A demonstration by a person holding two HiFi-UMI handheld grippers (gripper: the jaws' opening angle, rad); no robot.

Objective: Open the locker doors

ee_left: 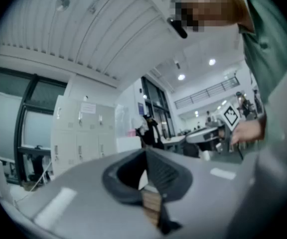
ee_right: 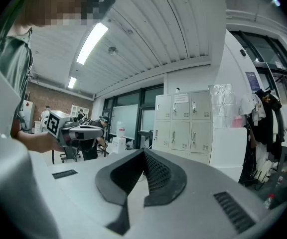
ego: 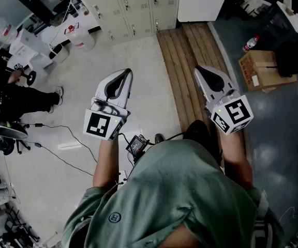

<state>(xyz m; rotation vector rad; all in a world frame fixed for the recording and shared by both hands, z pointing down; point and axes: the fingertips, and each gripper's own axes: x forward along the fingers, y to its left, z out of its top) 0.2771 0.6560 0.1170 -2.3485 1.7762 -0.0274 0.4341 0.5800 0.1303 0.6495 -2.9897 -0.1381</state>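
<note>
The job is at its approach stage. In the head view the person holds both tools out in front at about waist height, above the floor [ego: 138, 61]. The lockers [ego: 128, 6] stand at the far end of the room, well apart from both tools. They are a pale bank of small doors in rows, each with a small handle. As far as the pictures show, every door is closed. A white cabinet [ego: 203, 1] stands just beside the bank on its right, and a strip of wooden planks [ego: 182, 61] runs towards it.

The left gripper [ego: 124, 72] has its jaws closed together at the tips, with nothing between them. Its own view shows only floor through the slot behind the pads. The right gripper [ego: 198, 68] is fully closed as well and holds nothing. Both point roughly level towards the lockers, which show small and distant in the left gripper view and the right gripper view.

No door has been touched yet. The next move calls for walking forward until one door handle is within reach. One gripper must then spread its jaws, close them on the handle and pull the door outward on its hinge. The handles look small, so the jaws will likely need careful lining up.
</note>
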